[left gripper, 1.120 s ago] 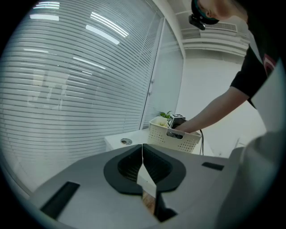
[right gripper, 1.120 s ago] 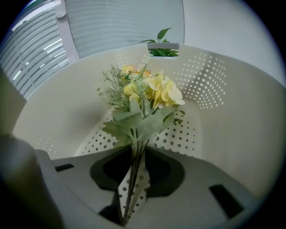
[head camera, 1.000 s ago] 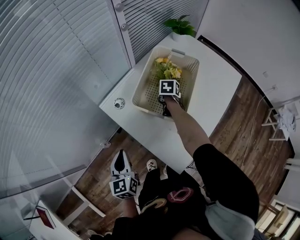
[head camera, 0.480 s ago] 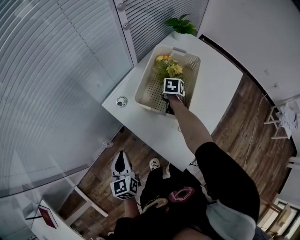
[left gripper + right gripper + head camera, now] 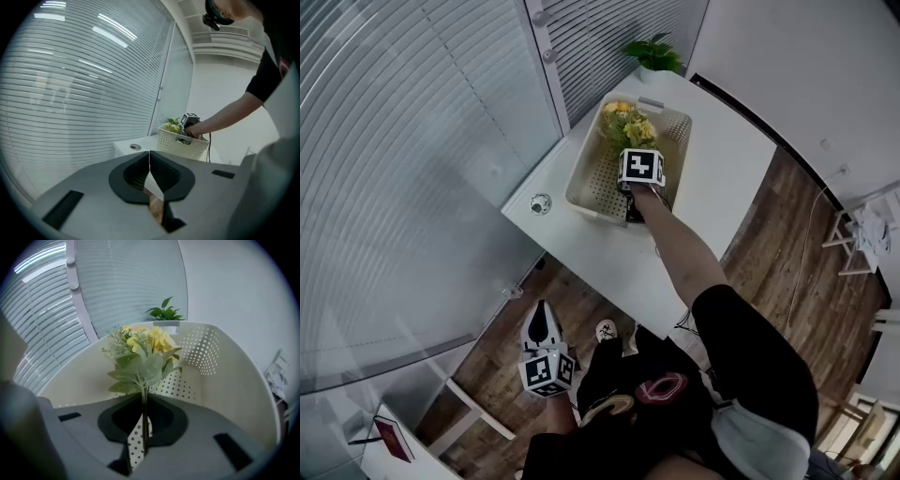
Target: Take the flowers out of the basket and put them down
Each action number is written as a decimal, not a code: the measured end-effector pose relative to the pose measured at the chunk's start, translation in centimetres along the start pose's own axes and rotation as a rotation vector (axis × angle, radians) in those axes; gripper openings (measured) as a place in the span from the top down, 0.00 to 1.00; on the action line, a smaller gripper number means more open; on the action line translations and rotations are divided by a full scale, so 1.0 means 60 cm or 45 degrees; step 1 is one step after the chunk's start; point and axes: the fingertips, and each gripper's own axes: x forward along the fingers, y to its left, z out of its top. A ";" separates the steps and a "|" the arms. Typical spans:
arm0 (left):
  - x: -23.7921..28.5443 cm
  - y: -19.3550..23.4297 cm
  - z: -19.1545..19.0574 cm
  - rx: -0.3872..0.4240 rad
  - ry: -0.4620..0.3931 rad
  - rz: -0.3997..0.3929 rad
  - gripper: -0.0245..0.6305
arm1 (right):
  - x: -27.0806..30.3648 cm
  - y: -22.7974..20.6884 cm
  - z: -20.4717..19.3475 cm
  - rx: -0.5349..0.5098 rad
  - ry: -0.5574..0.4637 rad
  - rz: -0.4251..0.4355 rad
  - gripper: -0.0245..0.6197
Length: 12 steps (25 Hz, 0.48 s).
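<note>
Yellow flowers (image 5: 143,350) with green leaves, stem pinched in right gripper (image 5: 143,404), inside perforated cream plastic basket (image 5: 206,357); left gripper (image 5: 149,157) closed, empty.

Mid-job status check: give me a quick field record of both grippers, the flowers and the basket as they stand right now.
right gripper: inside the basket, jaws shut on the stem of the flowers
flowers: upright in the grip, blooms within the basket walls
basket: on the white table, near its left edge
left gripper: hanging low, away from the table, jaws together, nothing between them
task stage: flowers gripped, not yet out of the basket
</note>
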 end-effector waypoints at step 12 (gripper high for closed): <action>-0.022 0.017 0.006 -0.039 -0.036 -0.001 0.93 | -0.067 0.017 0.047 -0.098 -0.129 0.013 0.90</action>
